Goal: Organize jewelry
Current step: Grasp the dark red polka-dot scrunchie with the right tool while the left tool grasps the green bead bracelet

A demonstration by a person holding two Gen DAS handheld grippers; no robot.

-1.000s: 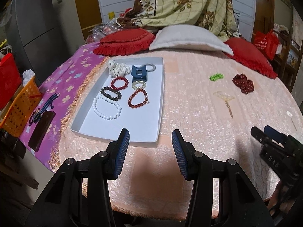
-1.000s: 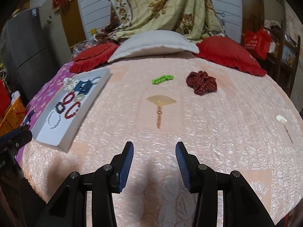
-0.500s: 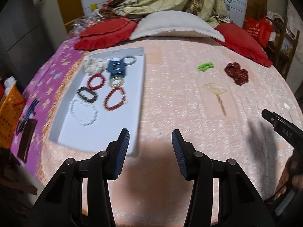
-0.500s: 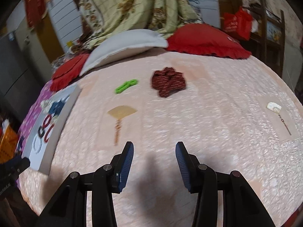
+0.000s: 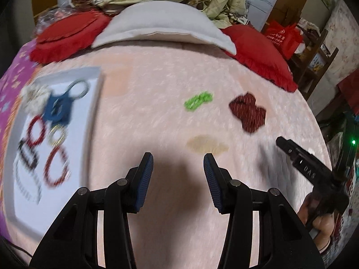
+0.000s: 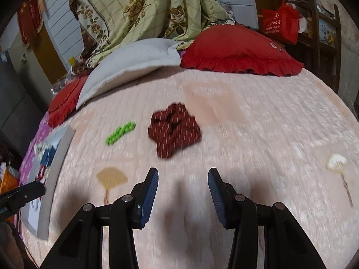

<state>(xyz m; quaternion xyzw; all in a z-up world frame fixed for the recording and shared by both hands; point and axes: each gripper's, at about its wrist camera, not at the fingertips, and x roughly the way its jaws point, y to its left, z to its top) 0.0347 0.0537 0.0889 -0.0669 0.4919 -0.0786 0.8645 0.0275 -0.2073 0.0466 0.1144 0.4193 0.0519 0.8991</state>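
Observation:
A white tray (image 5: 89, 103) on the left of the pink bed cover holds several bracelets (image 5: 56, 165), a blue clip (image 5: 57, 109) and a white scrunchie (image 5: 33, 98). Loose on the cover lie a green bead bracelet (image 5: 198, 100), a dark red scrunchie (image 5: 248, 112) and a tan fan pendant (image 5: 206, 146). My left gripper (image 5: 178, 168) hovers open and empty, just short of the fan pendant. My right gripper (image 6: 182, 182) is open and empty, just short of the dark red scrunchie (image 6: 174, 130). The green bracelet (image 6: 120, 133), the fan pendant (image 6: 111, 179) and a white fan pendant (image 6: 336, 162) lie around it.
Red pillows (image 6: 240, 51) and a white pillow (image 5: 161, 24) line the far side of the bed, with a floral blanket (image 6: 143, 9) behind. A red bag (image 5: 282, 37) sits on shelves at the right. A purple sheet (image 5: 15, 76) borders the cover at the left.
Both grippers have travelled to the right over the bed. The tray has slid toward the left edge of each view and the scrunchie, green bracelet and fan pendant are nearer. Jaw widths look unchanged.

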